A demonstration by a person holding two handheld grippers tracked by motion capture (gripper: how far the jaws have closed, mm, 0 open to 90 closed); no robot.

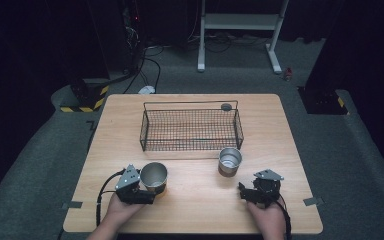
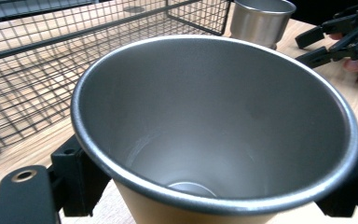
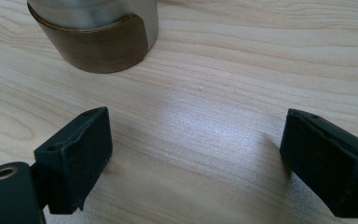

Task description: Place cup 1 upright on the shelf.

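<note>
**Steel cup gripped at left, ready for the basket**

Brushed steel with a tan sleeve round its lower half: that is the near cup (image 1: 154, 176), standing on the wooden worktop (image 1: 195, 210) at the front left, with the left gripper (image 1: 139, 192) closed on it. In the left gripper view the cup's open mouth (image 2: 214, 121) sits right between the two black jaws, one pressed to each flank below the rim, and the cup tips slightly toward the camera. A second cup (image 1: 229, 161), steel with a darker brown band, stands upright just in front of the wire basket (image 1: 190, 131), near its right front corner. The right gripper (image 1: 258, 192) rests low over bare wood at the front right, its jaws spread wide with nothing between them; in the right gripper view that second cup (image 3: 95, 32) stands a little ahead of them, untouched.

The step in hand looks like carrying the held cup into the basket. To do it well, I would keep the grip firm, since the smooth tapered wall could slide out of the pads, and lift straight up before moving forward so the base clears the basket's front wire. Set it down upright on the mesh floor, away from the walls, and open only once it stands on its own.
</note>
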